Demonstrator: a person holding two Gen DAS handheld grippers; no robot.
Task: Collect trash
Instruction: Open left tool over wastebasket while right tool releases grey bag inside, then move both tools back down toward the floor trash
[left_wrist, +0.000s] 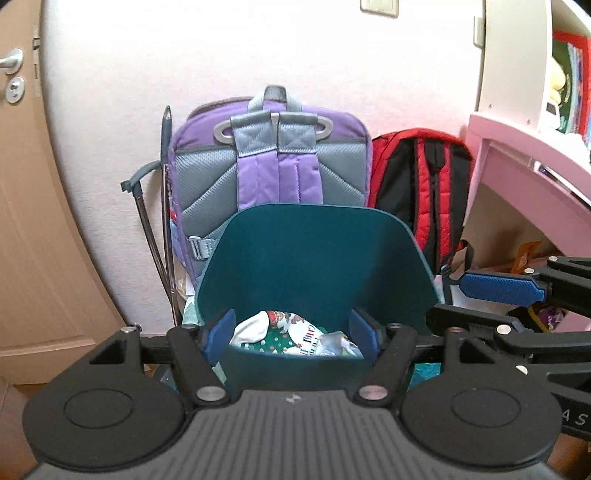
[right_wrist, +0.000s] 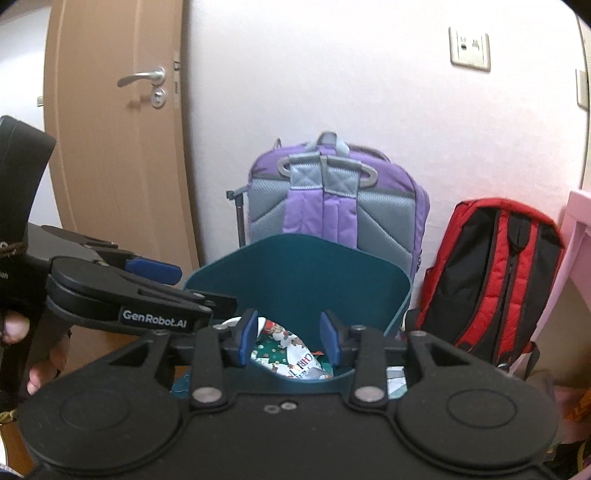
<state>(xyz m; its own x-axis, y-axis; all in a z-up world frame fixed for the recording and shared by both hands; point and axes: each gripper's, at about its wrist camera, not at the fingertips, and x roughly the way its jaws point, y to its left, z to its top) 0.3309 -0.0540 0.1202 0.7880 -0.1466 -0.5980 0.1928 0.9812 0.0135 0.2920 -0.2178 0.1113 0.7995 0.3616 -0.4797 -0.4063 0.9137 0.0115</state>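
A dark teal trash bin (left_wrist: 314, 254) stands in front of the backpacks, also in the right wrist view (right_wrist: 295, 273). Crumpled wrappers (left_wrist: 295, 336) with green and white print lie inside it, also seen in the right wrist view (right_wrist: 291, 354). My left gripper (left_wrist: 293, 334) is open over the bin's near rim, with nothing between its blue pads. My right gripper (right_wrist: 290, 338) is open above the bin and empty. The right gripper shows at the right in the left wrist view (left_wrist: 502, 288). The left gripper shows at the left in the right wrist view (right_wrist: 155, 271).
A purple and grey backpack (left_wrist: 273, 158) and a red and black backpack (left_wrist: 421, 184) lean on the white wall behind the bin. A brown door (right_wrist: 122, 129) is at the left. A pink desk (left_wrist: 535, 155) is at the right.
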